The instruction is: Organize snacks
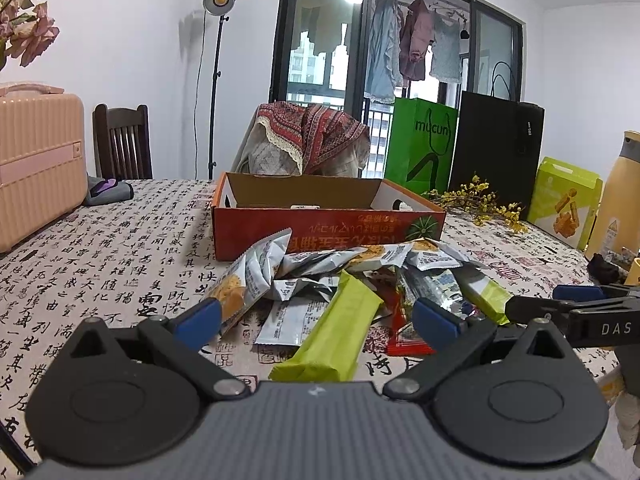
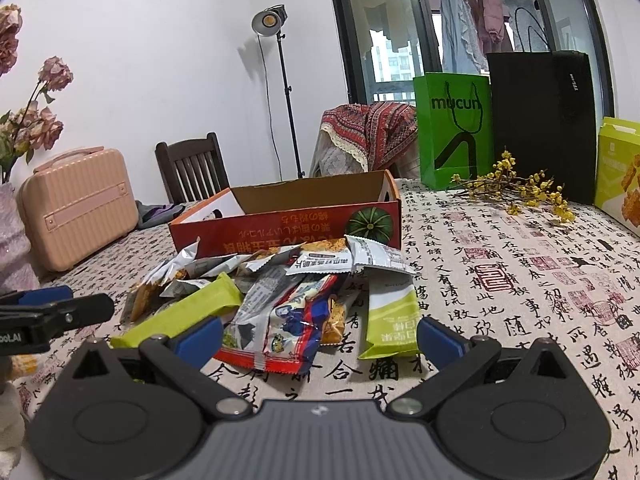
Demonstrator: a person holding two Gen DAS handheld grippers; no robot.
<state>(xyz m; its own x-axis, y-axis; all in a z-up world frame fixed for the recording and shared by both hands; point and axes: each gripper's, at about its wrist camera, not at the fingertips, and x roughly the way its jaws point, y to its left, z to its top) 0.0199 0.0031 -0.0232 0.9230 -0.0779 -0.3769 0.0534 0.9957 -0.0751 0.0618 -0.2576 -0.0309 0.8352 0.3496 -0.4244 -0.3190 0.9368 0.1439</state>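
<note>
A pile of snack packets lies on the printed tablecloth in front of an open orange cardboard box. A lime-green bar rests nearest me in the left wrist view, between the fingers of my open left gripper. In the right wrist view the same pile shows a red-and-blue packet and a green-and-white packet in front of the box. My right gripper stands open just short of the red-and-blue packet, gripping nothing. The other gripper's arm enters each view from the side.
A pink suitcase stands at the table's left. Green and black paper bags, a yellow flower sprig, a green snack carton and a yellow bottle line the far right. Two chairs stand behind the table.
</note>
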